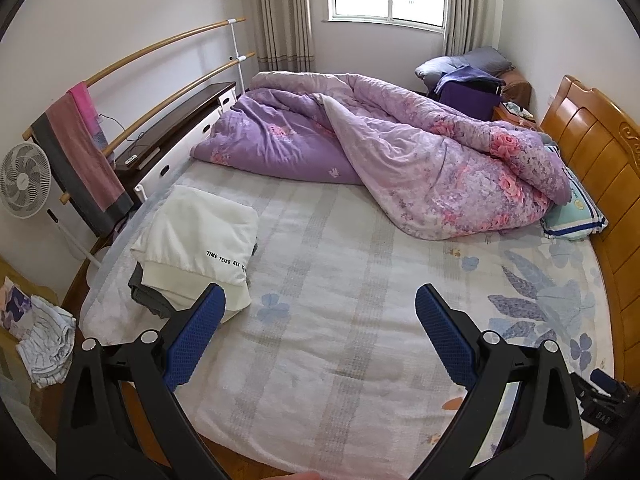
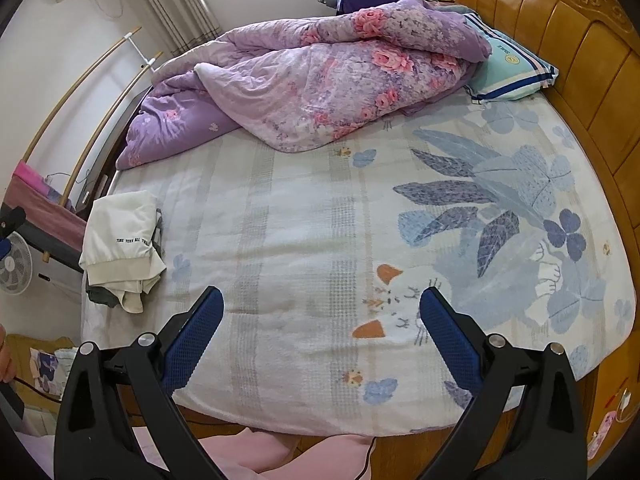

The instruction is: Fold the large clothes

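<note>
1. Left gripper (image 1: pixel 320 300): jaws spread wide, holding nothing, above the bed (image 1: pixel 320 360).
2. Right gripper (image 2: pixel 322 302): jaws spread wide, holding nothing.
3. Folded white garment (image 1: pixel 204 240): ahead-left of both grippers, atop a grey garment (image 1: pixel 146 294).
4. Quilt (image 1: pixel 400 152): far ahead.

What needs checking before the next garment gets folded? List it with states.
1. Left gripper open, holding nothing: ok.
2. Right gripper open, holding nothing: ok.
3. Bare stretch of bed sheet in front of both grippers: ok.
4. White folded garment stacked at the bed's left edge, apart from both grippers: ok.
5. Purple quilt bunched at the far side, off the working area: ok.
6. Next garment to fold in view: cannot tell.
</note>
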A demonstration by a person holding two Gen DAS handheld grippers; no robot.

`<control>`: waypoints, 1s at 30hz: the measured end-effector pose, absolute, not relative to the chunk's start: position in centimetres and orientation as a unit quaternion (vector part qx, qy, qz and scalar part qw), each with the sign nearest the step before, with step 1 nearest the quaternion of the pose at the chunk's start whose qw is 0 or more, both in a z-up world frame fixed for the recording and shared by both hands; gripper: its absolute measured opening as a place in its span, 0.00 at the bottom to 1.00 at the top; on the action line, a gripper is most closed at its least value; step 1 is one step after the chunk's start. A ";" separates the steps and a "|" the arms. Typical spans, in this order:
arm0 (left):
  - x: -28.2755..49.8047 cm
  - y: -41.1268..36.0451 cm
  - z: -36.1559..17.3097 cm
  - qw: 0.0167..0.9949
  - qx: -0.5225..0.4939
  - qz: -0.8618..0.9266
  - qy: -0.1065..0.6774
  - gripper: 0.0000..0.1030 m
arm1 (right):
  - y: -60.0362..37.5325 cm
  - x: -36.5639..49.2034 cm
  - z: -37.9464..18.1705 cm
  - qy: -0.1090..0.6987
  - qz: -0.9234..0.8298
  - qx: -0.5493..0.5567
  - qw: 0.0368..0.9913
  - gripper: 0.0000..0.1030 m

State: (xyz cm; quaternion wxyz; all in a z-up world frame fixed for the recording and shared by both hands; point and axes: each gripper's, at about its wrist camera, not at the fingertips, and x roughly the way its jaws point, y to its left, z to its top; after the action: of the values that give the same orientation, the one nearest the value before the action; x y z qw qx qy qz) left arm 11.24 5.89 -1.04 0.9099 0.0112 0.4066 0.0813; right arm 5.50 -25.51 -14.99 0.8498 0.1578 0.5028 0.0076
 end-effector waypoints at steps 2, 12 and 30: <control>11.2 5.9 -0.9 0.915 0.011 0.085 0.395 0.94 | -25.3 5.5 -14.8 0.501 0.008 0.155 0.851 0.92; 11.6 4.8 -1.5 0.910 0.060 0.117 0.393 0.95 | -25.1 5.6 -14.4 0.494 0.007 0.153 0.856 0.92; 11.1 4.3 -0.5 0.933 0.020 0.063 0.355 0.95 | -25.9 5.3 -14.0 0.486 0.008 0.164 0.859 0.92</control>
State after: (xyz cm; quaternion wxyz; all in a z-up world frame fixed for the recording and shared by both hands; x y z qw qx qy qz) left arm 11.05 4.33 -0.50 0.9325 0.0201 0.3551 0.0629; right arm 5.27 -25.91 -14.03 0.8585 0.1639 0.4858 0.0080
